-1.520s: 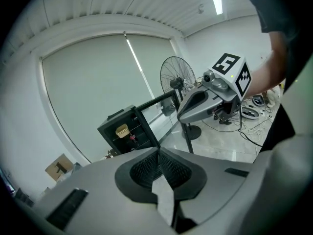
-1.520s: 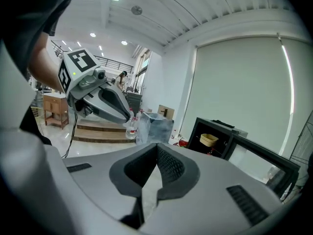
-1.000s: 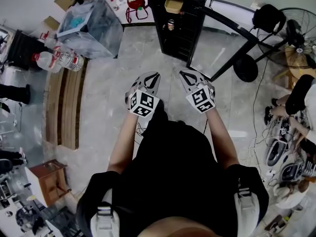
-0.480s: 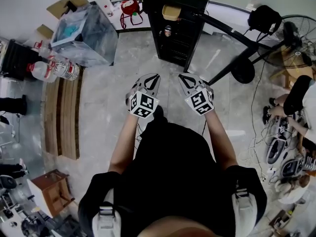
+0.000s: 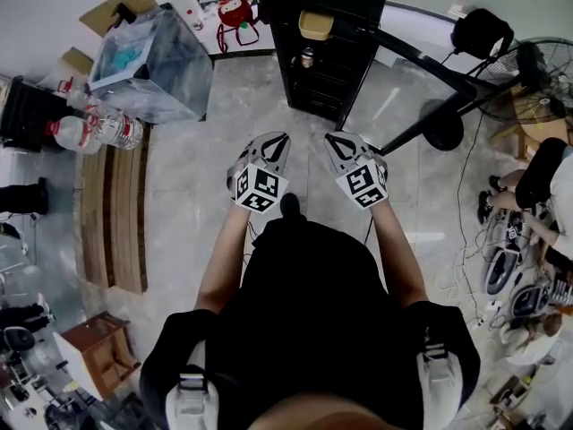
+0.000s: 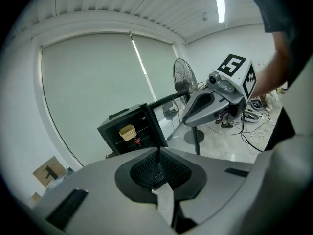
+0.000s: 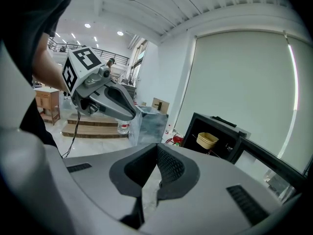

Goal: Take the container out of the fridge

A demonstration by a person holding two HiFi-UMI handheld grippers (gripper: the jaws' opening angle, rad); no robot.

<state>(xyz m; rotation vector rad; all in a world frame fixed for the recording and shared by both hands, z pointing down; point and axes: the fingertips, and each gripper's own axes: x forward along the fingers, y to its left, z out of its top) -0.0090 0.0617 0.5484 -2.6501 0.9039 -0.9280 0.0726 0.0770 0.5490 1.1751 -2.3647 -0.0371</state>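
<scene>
A small black fridge (image 5: pixel 327 38) stands ahead with its glass door (image 5: pixel 421 61) swung open to the right. On its top shelf sits a tan container (image 5: pixel 315 25), which also shows in the left gripper view as a yellowish container (image 6: pixel 127 131) and in the right gripper view (image 7: pixel 207 140). A small can (image 5: pixel 307 58) rests on a lower shelf. My left gripper (image 5: pixel 274 141) and right gripper (image 5: pixel 336 142) hover side by side over the floor, short of the fridge. Both are shut and hold nothing.
A clear plastic bin (image 5: pixel 152 56) and water bottles (image 5: pixel 89 128) lie at the left beside wooden steps (image 5: pixel 112 204). A floor fan (image 5: pixel 528 65) and a seated person (image 5: pixel 546 182) with cables are at the right. Grey tiled floor (image 5: pixel 233 97) lies between me and the fridge.
The view has shifted slightly toward the fridge. Both grippers keep the same pose and stay shut.
</scene>
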